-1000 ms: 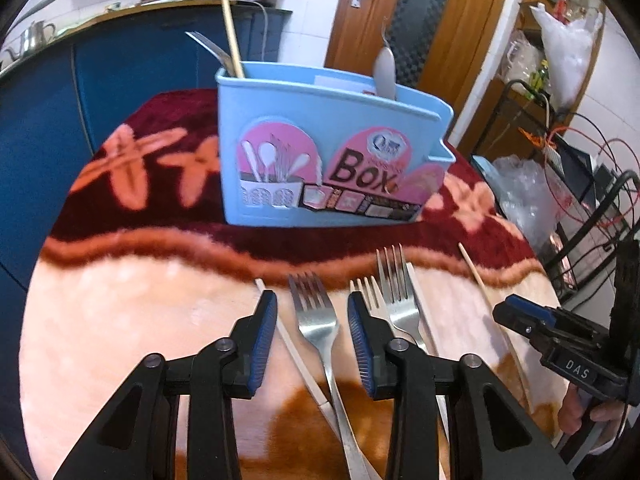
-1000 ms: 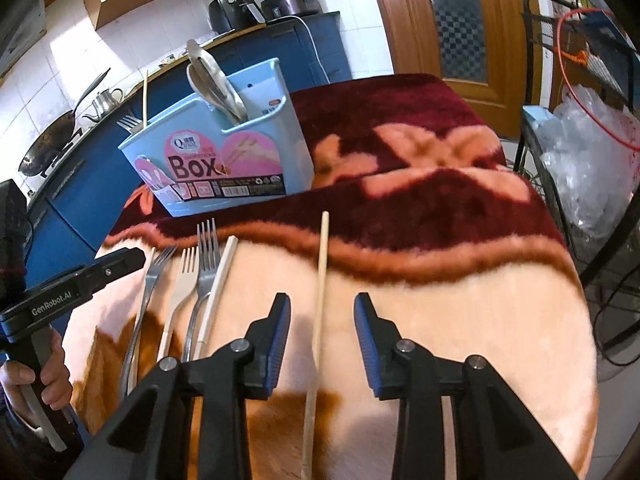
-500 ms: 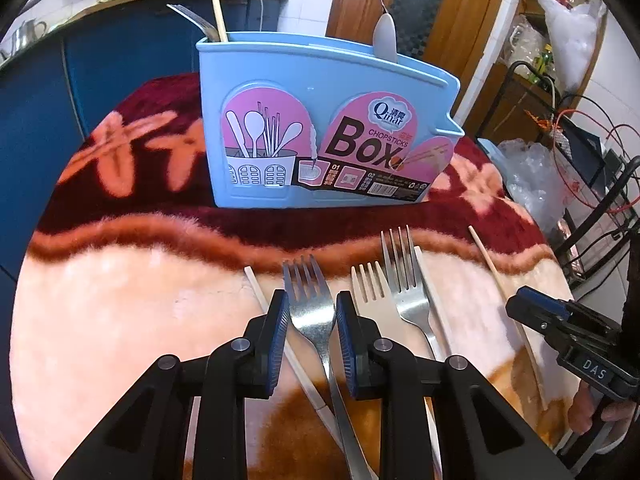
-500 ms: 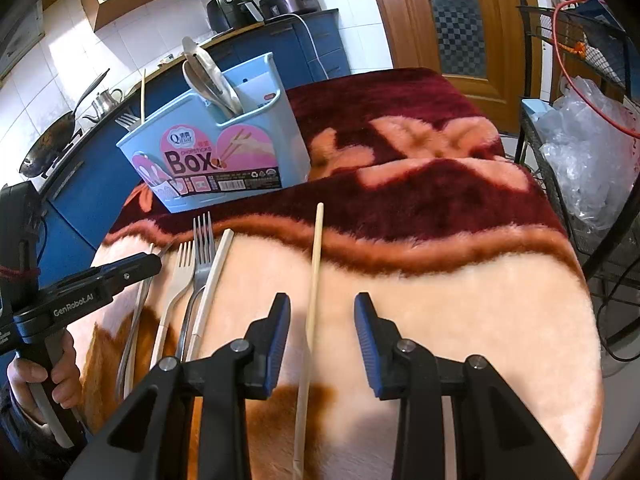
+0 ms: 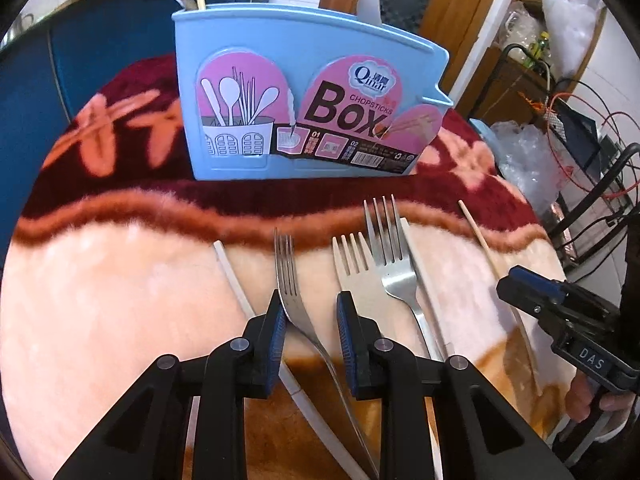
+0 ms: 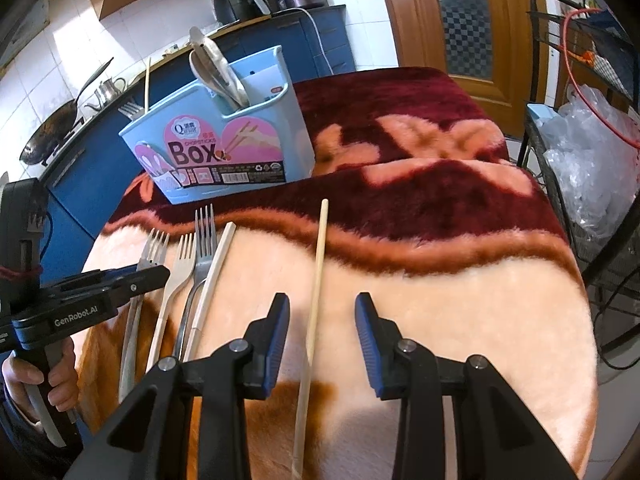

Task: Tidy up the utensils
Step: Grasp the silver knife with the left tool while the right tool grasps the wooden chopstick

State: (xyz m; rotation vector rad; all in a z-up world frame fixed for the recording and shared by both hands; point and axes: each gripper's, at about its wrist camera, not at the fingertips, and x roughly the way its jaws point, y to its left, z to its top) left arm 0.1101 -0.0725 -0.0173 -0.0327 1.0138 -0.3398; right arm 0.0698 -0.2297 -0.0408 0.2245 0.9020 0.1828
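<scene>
Left tongs [image 5: 311, 312] sat low in the middle of the left wrist view, jaws a little apart with the neck of a steel fork [image 5: 287, 272] between them. The left-hand pad looked to be right against the fork's edge, but there was a clear strip of blanket between the fork and the other pad, so not clamped as far as I could see. The fork's tines pointed up the frame and its handle ran off toward the bottom under the right-hand finger.

Right tongs [image 6: 322, 316] were wider apart, low centre in the right wrist view, straddling a wooden chopstick [image 6: 318, 264] that lay on the cloth without touching either pad.

Going outward in the left view: a white chopstick [image 5: 234, 276] lay just left of the gripped-at fork. To its right were a cream-coloured fork [image 5: 354, 276] and a second steel fork [image 5: 390, 256] side by side. Another pale chopstick [image 5: 420, 264] lay right beside that one.

All of it was on a fuzzy peach and maroon blanket [image 5: 120, 300].

Further up the frame stood the blue chopsticks box [image 5: 280, 80], upright on the maroon part. It already had spoons poking out of one end, and a chopstick and a fork at the other.

At the lower left of the right view, a person's hand [image 6: 36, 384] gripped the left tongs' handle.
</scene>
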